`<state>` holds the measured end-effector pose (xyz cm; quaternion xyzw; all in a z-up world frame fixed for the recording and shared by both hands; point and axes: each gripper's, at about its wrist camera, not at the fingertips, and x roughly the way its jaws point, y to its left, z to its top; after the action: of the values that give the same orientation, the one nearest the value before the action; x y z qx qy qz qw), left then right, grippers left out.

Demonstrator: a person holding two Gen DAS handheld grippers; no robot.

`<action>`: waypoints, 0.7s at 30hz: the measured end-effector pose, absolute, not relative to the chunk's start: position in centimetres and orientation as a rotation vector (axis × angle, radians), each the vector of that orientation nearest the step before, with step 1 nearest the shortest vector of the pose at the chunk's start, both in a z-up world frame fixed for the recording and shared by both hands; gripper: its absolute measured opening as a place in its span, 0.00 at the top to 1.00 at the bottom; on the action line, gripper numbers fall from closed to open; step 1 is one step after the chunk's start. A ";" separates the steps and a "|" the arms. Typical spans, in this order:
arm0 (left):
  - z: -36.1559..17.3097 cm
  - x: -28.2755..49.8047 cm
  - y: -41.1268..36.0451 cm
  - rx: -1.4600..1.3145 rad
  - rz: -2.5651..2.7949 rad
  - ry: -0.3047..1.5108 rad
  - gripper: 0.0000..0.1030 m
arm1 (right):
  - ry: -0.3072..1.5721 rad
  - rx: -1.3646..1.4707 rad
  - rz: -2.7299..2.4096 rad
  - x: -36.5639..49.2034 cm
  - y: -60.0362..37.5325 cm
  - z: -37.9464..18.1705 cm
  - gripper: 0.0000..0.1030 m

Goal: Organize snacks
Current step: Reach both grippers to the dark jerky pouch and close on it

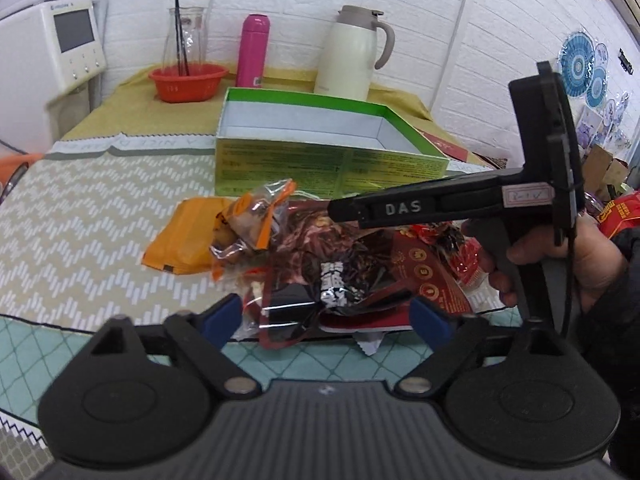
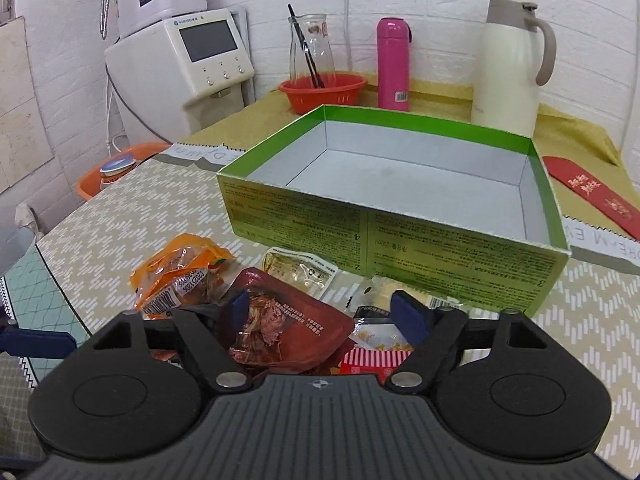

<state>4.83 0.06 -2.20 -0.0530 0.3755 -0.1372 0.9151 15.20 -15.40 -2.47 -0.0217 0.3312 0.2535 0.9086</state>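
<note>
A: Both views are bright and evenly lit, with only soft, faint shadows.
B: Any glare?
A: Small glints on the shiny snack wrappers (image 1: pixel 332 264) (nothing blown out). The fisheye bends the wall (image 2: pixel 440 8) lines and darkens the corners; the edges go a little soft.

Your left wrist camera looks forward and down along its gripper, close over the snack pile (image 1: pixel 320 264) at the table's near edge, with your right gripper (image 1: pixel 340 208) crossing from the right. Your right wrist camera tilts down likewise, seemingly nearer the green box (image 2: pixel 400 240). Both views share the box, the pile, the red basket (image 1: pixel 187 82) and the pink bottle (image 2: pixel 394 64).
</note>
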 end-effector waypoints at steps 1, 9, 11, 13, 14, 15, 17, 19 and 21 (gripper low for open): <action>-2.3 5.0 0.1 -0.123 -0.291 0.765 0.32 | 0.667 -0.035 0.517 15.0 -15.7 -2.2 0.43; -2.1 4.1 2.0 -0.252 -0.303 0.765 0.44 | 0.603 -0.028 0.422 9.2 -18.4 -1.4 0.87; -2.0 3.7 2.3 -0.275 -0.299 0.766 0.44 | 0.599 -0.010 0.401 7.2 -18.9 -1.7 0.87; -2.0 3.3 2.8 -0.300 -0.293 0.782 0.41 | 0.606 0.024 0.405 6.1 -19.1 -2.1 0.86; -2.1 3.1 2.9 -0.321 -0.287 0.790 0.39 | 0.607 0.031 0.407 5.9 -19.1 -2.2 0.84; -2.1 2.9 3.1 -0.347 -0.278 0.796 0.31 | 0.602 0.028 0.408 6.0 -19.0 -2.1 0.73; -2.0 2.3 3.3 -0.394 -0.274 0.790 0.23 | 0.585 0.016 0.381 6.6 -18.4 -1.4 0.59; -1.8 2.1 3.0 -0.407 -0.273 0.783 0.23 | 0.573 0.013 0.397 7.7 -17.8 -0.8 0.52; -1.7 2.0 2.5 -0.402 -0.295 0.783 0.26 | 0.586 0.007 0.417 9.1 -17.1 -0.7 0.36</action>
<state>1.96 2.48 -1.73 -0.1940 0.3774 -0.1421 0.8943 9.12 -17.08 -0.72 0.0033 0.2865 0.2041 0.9361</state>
